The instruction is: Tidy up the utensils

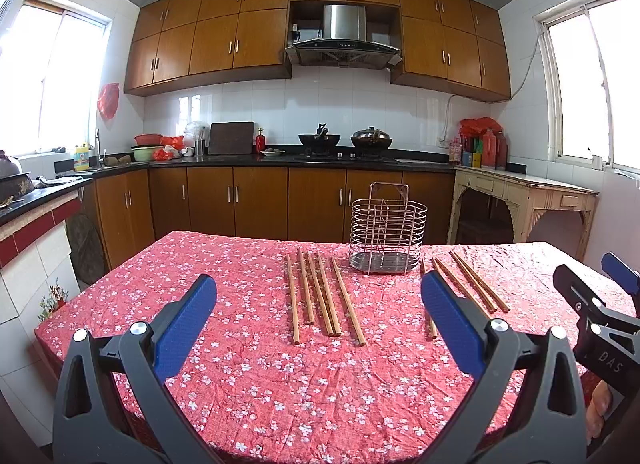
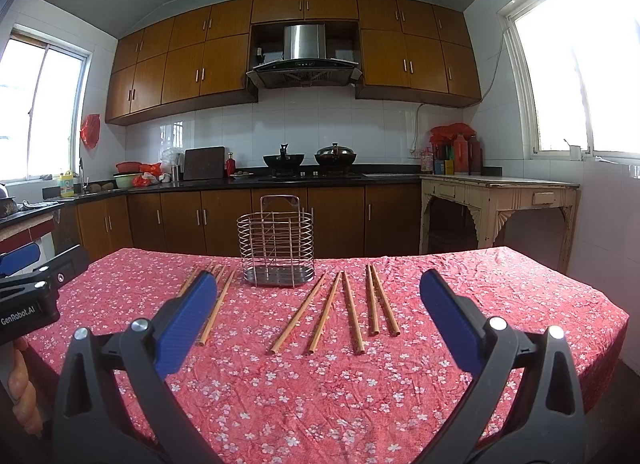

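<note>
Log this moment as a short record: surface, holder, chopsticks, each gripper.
surface: table under a red floral cloth
holder: wire utensil basket, upright at the far side of the table, appears empty
chopsticks left of holder: five, lying flat
chopsticks right of holder: five, lying flat
left gripper: open, holding nothing
right gripper: open, holding nothing

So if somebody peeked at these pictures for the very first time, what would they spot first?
Probably the bright red flowery tablecloth that covers the table and fills the front of both views. On it wooden chopsticks lie in two loose groups, one on each side of an empty wire utensil holder standing near the far edge. Close to each camera, a gripper's blue-padded jaws stand wide open with nothing between them.
</note>
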The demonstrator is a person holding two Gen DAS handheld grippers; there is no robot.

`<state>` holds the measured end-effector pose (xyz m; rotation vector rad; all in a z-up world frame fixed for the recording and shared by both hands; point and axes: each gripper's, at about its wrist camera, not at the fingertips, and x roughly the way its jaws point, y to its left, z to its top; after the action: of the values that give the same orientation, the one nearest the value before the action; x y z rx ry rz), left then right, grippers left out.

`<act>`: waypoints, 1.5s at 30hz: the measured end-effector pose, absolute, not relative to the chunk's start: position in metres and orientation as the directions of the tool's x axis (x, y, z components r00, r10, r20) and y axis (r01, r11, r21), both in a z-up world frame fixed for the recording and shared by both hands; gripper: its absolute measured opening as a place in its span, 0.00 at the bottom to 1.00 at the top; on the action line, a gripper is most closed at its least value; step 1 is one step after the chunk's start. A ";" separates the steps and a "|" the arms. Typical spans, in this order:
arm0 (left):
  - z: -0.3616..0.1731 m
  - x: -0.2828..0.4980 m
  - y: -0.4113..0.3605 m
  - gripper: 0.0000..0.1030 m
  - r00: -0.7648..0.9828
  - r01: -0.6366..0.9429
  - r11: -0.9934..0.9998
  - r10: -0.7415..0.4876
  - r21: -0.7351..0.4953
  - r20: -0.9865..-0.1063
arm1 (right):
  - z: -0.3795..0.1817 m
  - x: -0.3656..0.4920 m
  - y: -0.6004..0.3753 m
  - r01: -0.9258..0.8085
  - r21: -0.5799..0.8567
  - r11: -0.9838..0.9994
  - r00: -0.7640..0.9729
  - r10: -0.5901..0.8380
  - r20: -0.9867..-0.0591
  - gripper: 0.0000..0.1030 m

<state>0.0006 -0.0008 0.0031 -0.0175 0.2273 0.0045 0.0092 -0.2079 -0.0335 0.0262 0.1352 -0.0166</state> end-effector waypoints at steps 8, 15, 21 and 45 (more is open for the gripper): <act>0.004 -0.001 -0.003 0.98 0.974 -0.003 1.000 -0.001 -0.018 -0.225 | -0.034 0.007 -0.206 0.019 0.025 1.000 0.991 -0.016 -0.135 0.96; 0.003 0.000 -0.004 0.98 0.974 -0.003 1.000 -0.001 -0.017 -0.225 | -0.037 0.011 -0.210 0.016 0.030 0.999 0.990 -0.012 -0.141 0.96; 0.003 0.000 -0.003 0.98 0.974 -0.003 1.000 -0.001 -0.018 -0.225 | -0.037 0.011 -0.210 0.016 0.030 0.999 0.990 -0.012 -0.142 0.96; 0.003 -0.001 -0.005 0.98 0.974 -0.002 1.000 -0.002 -0.018 -0.225 | -0.037 0.011 -0.211 0.016 0.032 0.999 0.990 -0.011 -0.144 0.96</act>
<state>-0.0007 -0.0052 0.0030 -0.0183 0.2270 0.0000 0.0115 -0.2106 -0.0366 0.0333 0.1439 -0.0139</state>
